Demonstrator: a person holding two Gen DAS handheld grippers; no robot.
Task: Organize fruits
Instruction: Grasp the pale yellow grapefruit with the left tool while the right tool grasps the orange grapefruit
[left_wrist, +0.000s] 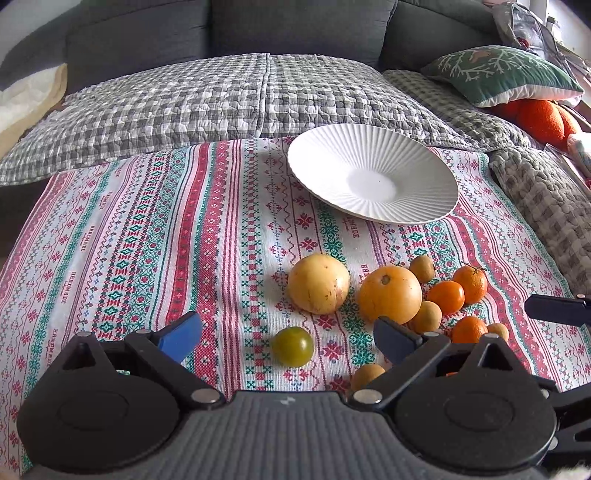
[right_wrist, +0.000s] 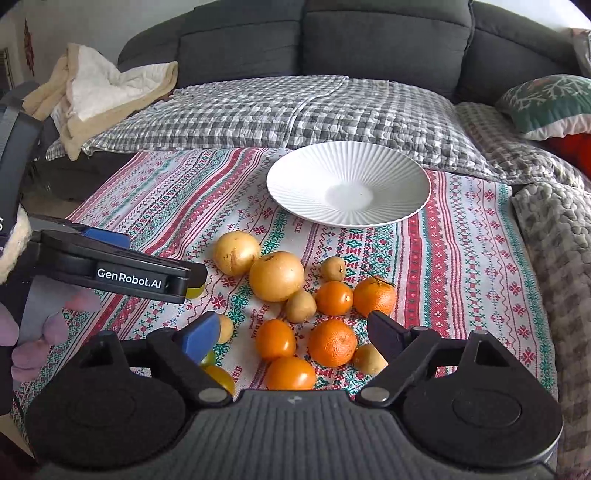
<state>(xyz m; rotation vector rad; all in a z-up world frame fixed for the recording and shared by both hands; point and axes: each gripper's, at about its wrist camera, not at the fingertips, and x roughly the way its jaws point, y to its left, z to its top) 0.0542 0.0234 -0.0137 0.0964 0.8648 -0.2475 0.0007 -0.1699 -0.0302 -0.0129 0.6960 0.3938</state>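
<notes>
Fruit lies in a loose heap on the patterned cloth (left_wrist: 147, 240), with a ribbed white plate (left_wrist: 321, 166) (right_wrist: 295, 192) behind it holding nothing. My left gripper (left_wrist: 288, 338) is open, and a green tomato (left_wrist: 292, 346) sits between its fingertips untouched. My right gripper (right_wrist: 295, 336) is open over an orange tomato (right_wrist: 275, 339) and a mandarin (right_wrist: 332, 342), with neither pad on them. Two big yellow fruits (right_wrist: 237, 253) (right_wrist: 276, 276) lie further back, among small brown fruits (right_wrist: 300, 306). One of the left gripper's fingers (right_wrist: 140, 275) crosses the right wrist view.
A grey sofa (right_wrist: 369, 40) with a checked quilt (right_wrist: 295, 110) stands behind the cloth. A green cushion (left_wrist: 502, 74) and an orange thing (left_wrist: 543, 114) lie at the right, a beige blanket (right_wrist: 103, 92) at the left. A gloved hand (right_wrist: 37, 332) shows at the left edge.
</notes>
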